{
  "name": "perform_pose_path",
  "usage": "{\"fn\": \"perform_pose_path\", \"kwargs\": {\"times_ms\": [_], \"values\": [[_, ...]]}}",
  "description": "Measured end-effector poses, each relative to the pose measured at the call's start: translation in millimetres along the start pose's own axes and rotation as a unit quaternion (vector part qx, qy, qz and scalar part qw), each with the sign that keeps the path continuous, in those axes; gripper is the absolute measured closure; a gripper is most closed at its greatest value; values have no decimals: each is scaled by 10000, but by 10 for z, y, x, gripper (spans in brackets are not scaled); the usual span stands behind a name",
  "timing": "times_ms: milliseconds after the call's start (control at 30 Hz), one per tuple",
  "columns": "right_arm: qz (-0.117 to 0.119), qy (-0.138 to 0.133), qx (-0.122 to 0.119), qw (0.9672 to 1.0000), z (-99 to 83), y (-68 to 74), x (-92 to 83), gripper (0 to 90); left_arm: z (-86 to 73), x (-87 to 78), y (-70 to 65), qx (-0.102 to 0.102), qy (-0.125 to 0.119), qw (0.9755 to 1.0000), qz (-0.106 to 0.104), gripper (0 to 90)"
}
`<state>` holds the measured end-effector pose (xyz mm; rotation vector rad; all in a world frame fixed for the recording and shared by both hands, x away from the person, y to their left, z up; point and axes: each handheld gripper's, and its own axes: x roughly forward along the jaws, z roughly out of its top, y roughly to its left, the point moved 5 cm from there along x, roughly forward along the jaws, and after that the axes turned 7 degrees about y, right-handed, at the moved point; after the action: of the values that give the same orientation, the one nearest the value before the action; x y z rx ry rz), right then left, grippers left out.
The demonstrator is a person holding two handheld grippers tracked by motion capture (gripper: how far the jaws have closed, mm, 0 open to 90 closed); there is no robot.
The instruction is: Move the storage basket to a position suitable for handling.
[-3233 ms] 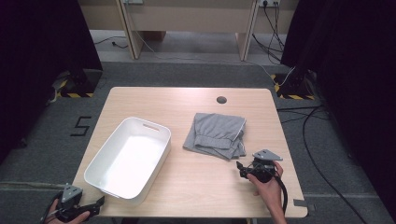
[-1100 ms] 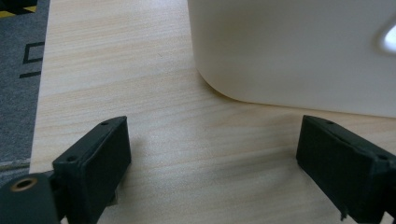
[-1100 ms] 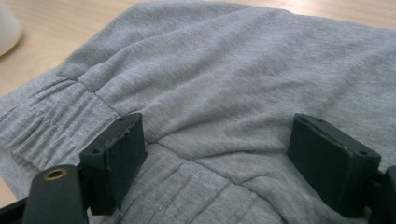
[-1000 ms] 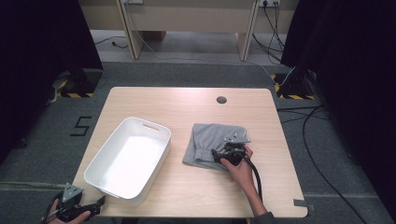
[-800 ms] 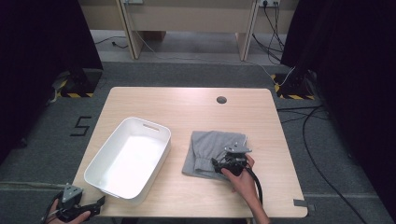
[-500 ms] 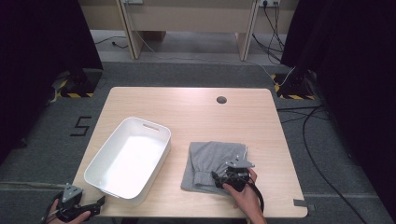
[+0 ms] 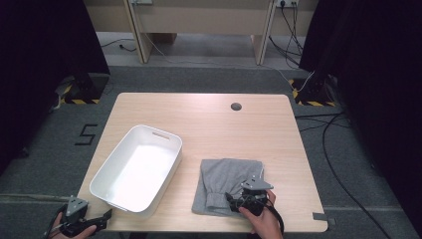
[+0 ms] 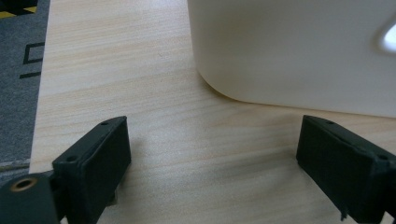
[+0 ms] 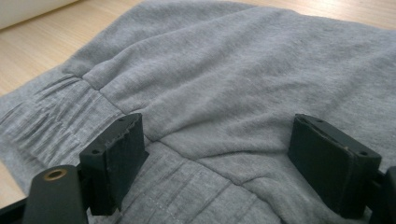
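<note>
Right gripper (image 7: 238, 201), jaws spread, is hovering over folded grey sweatpants (image 7: 226, 182); left gripper (image 8: 219, 163), jaws spread, is facing white tub (image 7: 135, 167).

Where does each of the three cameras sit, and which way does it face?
High view: above the near side, facing forward and down on the table; both hands, left gripper, right gripper.
Left gripper view: on the left gripper, open jaws toward the white tub.
Right gripper view: on the right gripper, open jaws over the grey cloth.
Shared: high and left gripper views show the tub; high and right, the cloth.
</note>
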<state>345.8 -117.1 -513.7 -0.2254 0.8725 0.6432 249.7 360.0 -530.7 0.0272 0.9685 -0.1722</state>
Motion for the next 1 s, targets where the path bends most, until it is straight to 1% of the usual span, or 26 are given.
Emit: {"fn": "perform_pose_path", "kwargs": {"times_ms": [167, 233, 267, 400, 500, 533, 567, 667, 700, 733, 767, 800, 867, 933, 1000], "values": [[202, 102, -111, 9997, -18, -16, -27, 193, -1, 0, 0, 1, -3, 10000, -1, 91], [226, 73, -89, 9997, -28, -15, -28, 193, 1, 1, -1, -1, 5, 10000, -4, 91], [226, 59, -142, 9996, -29, -22, -28, 193, 0, 1, -1, 0, -1, 10000, -5, 91], [392, 176, -261, 9987, -37, -32, -51, 193, 1, 0, -1, 1, 8, 10000, -6, 91], [362, 177, -226, 9989, -31, -28, -50, 190, 0, 0, -2, 0, -1, 10000, -5, 91], [361, 212, -248, 9988, -24, -26, -53, 190, -1, -2, 0, 14, 6, 10000, -12, 91], [378, 189, -275, 9987, -10, -31, -57, 191, -1, -4, 4, 30, 11, 10000, -33, 92], [413, 150, -265, 9987, 22, -52, -81, 217, -3, -5, 7, 52, 8, 10000, -47, 94], [389, 24, -201, 9990, 86, -74, -119, 220, -2, -15, 1, 73, 35, 9999, -74, 100], [357, -56, -220, 9991, 129, -83, -131, 220, -1, -29, -3, 119, 62, 9999, -105, 117], [338, -89, -241, 9991, 170, -85, -140, 220, -1, -36, -7, 128, 70, 9998, -153, 149], [339, -106, -255, 9990, 202, -82, -141, 221, -2, -45, -7, 97, 81, 9997, -203, 149], [342, -177, -334, 9987, 287, -76, -133, 224, -1, -62, -18, 13, 42, 9996, -295, 156], [339, -191, -387, 9985, 363, -71, -117, 225, 4, -102, -55, 43, -26, 9994, -337, 158], [333, -208, -442, 9983, 439, -70, -103, 226, 22, -147, -96, 9, -132, 9991, -404, 158]]}}
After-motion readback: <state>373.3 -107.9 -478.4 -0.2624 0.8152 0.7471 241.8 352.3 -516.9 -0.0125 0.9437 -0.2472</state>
